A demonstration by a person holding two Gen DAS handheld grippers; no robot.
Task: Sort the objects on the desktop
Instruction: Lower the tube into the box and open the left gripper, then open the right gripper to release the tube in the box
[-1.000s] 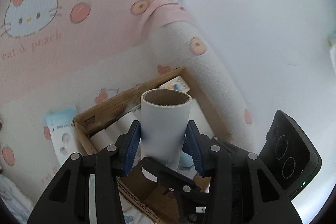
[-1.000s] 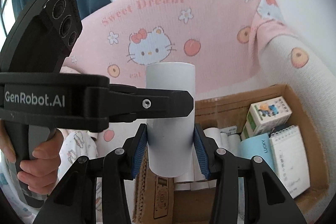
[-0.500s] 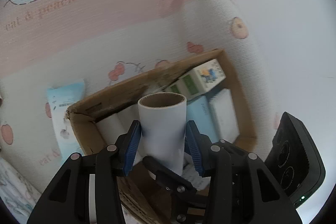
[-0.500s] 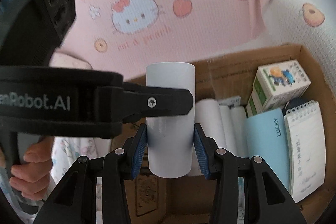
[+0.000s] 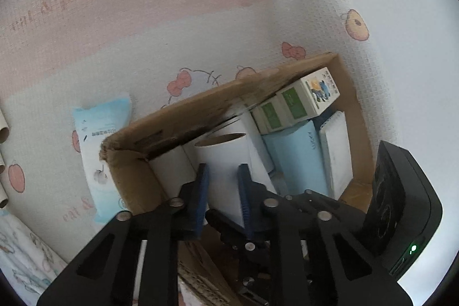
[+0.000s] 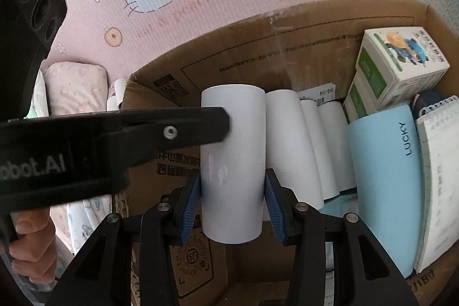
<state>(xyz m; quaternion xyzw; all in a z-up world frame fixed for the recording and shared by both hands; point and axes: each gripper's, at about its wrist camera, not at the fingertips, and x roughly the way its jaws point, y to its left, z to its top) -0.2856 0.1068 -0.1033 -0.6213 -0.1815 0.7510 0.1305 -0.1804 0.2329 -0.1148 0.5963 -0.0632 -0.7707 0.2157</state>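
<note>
A white paper roll (image 6: pixel 232 162) stands upright over the open cardboard box (image 6: pixel 258 48), and my right gripper (image 6: pixel 232 191) is shut on its lower half with both blue pads pressing its sides. My left gripper (image 5: pixel 222 171) has come off the roll (image 5: pixel 223 159). Its jaws are closing with a narrow gap and nothing between them, and the roll shows just beyond its tips. In the right wrist view one of the left gripper's fingers (image 6: pixel 172 128) reaches in from the left, its tip against the roll's side.
Inside the box lie several white rolls (image 6: pixel 284 139), green-and-white cartons (image 6: pixel 398 68), a light blue "LUCKY" notebook (image 6: pixel 384 177) and a spiral notepad (image 6: pixel 439 162). A blue tissue packet (image 5: pixel 97 151) lies left of the box (image 5: pixel 186 116) on the pink cat-print mat. A hand (image 6: pixel 28 243) holds the left gripper.
Both grippers have come down over the box with the roll. The left jaws, which held the roll wide a moment ago, have let it go and narrowed.
</note>
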